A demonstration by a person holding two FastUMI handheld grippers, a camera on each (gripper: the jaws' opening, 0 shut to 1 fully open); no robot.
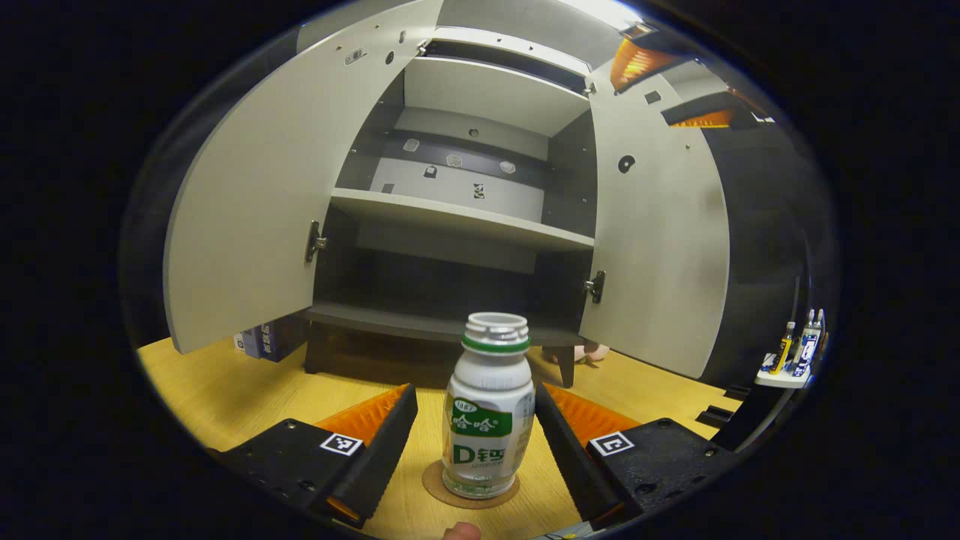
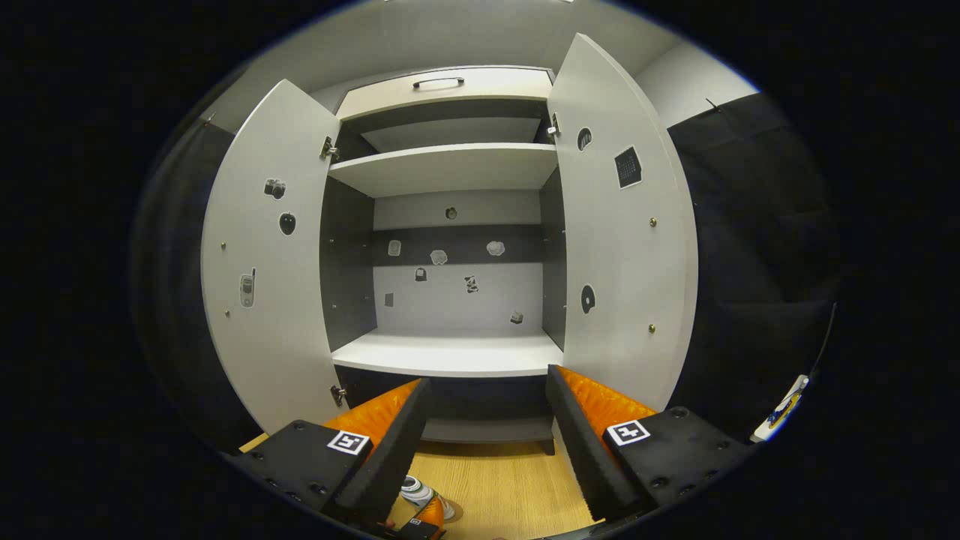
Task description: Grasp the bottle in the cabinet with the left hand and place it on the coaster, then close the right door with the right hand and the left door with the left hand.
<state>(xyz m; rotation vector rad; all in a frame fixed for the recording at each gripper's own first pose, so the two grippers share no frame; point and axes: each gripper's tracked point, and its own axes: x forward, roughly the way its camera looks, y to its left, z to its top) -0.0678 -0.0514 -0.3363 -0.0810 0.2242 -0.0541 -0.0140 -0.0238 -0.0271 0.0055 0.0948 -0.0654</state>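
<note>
A white bottle (image 1: 487, 405) with a green label and no cap stands upright on a round cork coaster (image 1: 439, 487) on the wooden table. My left gripper (image 1: 475, 391) is open, one finger on each side of the bottle; the right-hand finger is very close to it. The grey cabinet (image 1: 457, 217) stands behind with its left door (image 1: 255, 195) and right door (image 1: 660, 240) swung wide. In the right gripper view my right gripper (image 2: 487, 386) is open and holds nothing, facing the cabinet's shelf (image 2: 450, 352) between the left door (image 2: 262, 262) and right door (image 2: 622, 247). The bottle's top (image 2: 416, 491) peeks in at the bottom.
Blue boxes (image 1: 262, 341) lie on the table under the left door. A white ledge (image 1: 784, 379) with small bottles sits at the far right. A fingertip (image 1: 461, 531) shows at the bottom edge. Bare wooden table (image 2: 510, 480) lies in front of the cabinet.
</note>
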